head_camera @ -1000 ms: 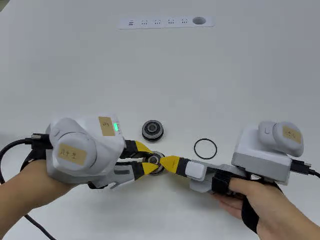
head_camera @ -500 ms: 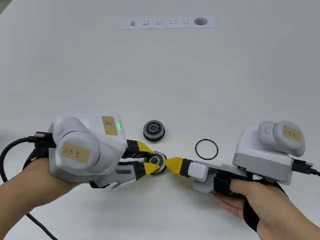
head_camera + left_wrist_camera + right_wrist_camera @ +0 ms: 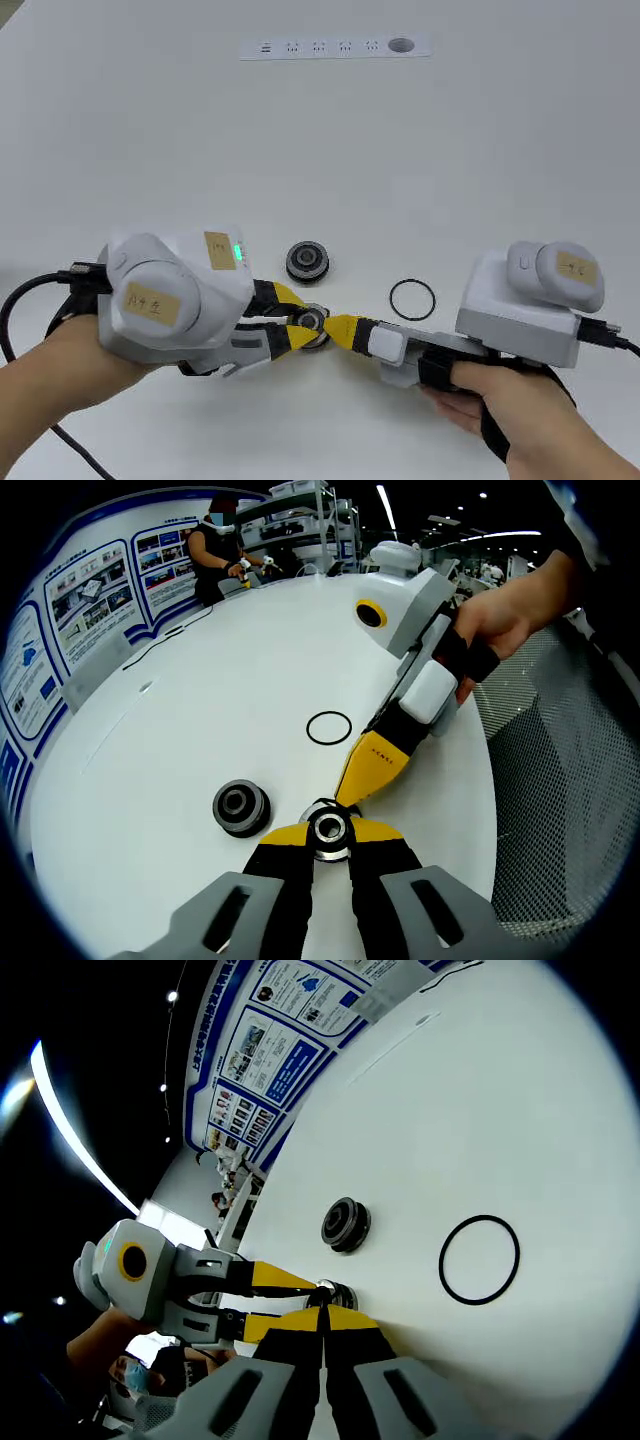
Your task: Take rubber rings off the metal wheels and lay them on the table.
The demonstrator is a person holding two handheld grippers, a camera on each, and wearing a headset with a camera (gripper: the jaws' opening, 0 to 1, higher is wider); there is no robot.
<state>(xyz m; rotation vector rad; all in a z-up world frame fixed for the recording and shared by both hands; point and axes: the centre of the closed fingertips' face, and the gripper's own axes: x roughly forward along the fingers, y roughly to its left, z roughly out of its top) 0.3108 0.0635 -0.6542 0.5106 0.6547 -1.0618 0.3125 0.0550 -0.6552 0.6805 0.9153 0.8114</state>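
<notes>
Around: second wheel [image 3: 306, 260] sitting free on the table [image 3: 480, 160] just beyond the two tools, black rubber on its rim; loose ring [image 3: 390, 298] flat to its right, apart from everything; power strip [image 3: 335, 46] way off at the far edge.
Left hold: left gripper [image 3: 330, 832] clamped on the small wheel [image 3: 330, 825], a yellow finger on either side, low over the table.
Right hold: right gripper [image 3: 322, 1312] squeezed together, tips right up against that same wheel's rim.
In the way: yellow right tip crossing the small wheel's near edge in the head view.
Hard to make out: any rubber pinched between those closed tips, too small to tell.
Cut off: cable [image 3: 35, 285] running out at the left edge; both forearms clipped at the bottom.
</notes>
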